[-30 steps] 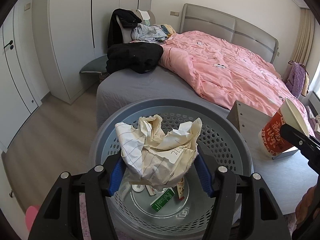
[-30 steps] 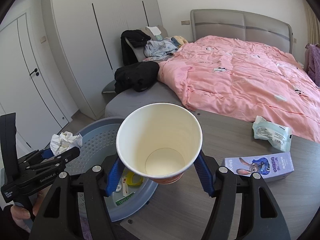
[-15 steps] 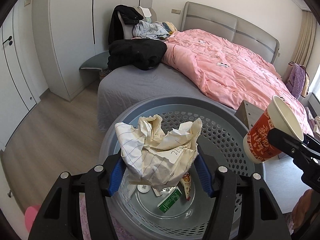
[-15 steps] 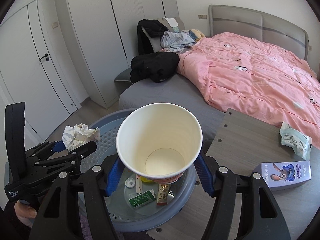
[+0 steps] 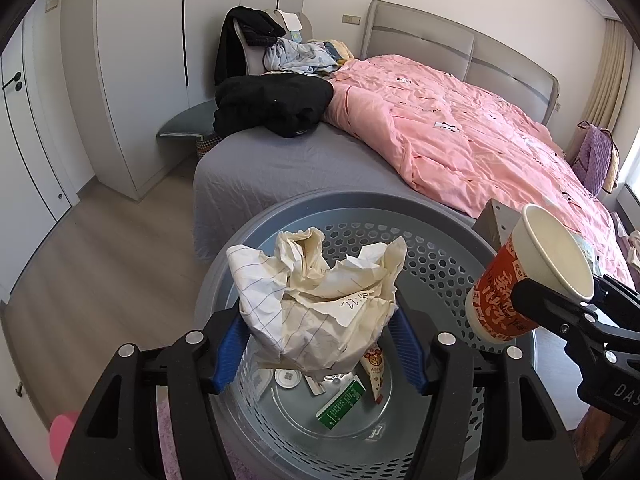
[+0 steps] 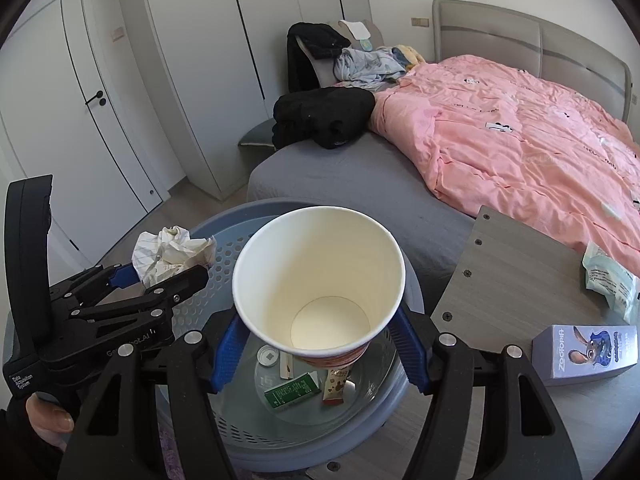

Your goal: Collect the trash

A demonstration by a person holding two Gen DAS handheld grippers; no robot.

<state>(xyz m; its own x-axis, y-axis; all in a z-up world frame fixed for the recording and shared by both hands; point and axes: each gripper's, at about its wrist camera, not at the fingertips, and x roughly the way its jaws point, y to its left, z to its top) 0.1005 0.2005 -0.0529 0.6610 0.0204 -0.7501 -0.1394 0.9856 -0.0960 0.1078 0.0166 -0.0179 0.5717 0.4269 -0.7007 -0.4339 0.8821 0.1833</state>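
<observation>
Trash, item one: crumpled lined paper (image 5: 316,304), cream and white, clamped between the blue pads of your left tool (image 5: 318,344), held over the grey perforated bin (image 5: 440,264). Item two: paper cup (image 6: 318,280), white inside, red print outside, pinched at its base by your right tool (image 6: 316,344), tilted, also above the bin.

Bin contents, round flat bottom: green carton (image 5: 342,402), snack wrapper (image 6: 335,388), small white lid (image 5: 288,377).

Left view only: the cup's red printed wall (image 5: 500,300), a purple bag (image 5: 596,160) beside the bed, a beige curtain (image 5: 612,76). Right view only: your hand (image 6: 48,420) on the left tool's handle; the grey wood-grain surface (image 6: 500,280) with screw heads, carrying a purple cartoon box (image 6: 588,354) and a soft tissue pack (image 6: 610,280).

Room: bed (image 5: 280,164) with grey sheet, rumpled pink quilt (image 5: 460,136), black clothing (image 5: 272,104) heaped at its corner, padded grey headboard, white wardrobe doors (image 6: 192,80), pale wood floor (image 5: 100,272).
</observation>
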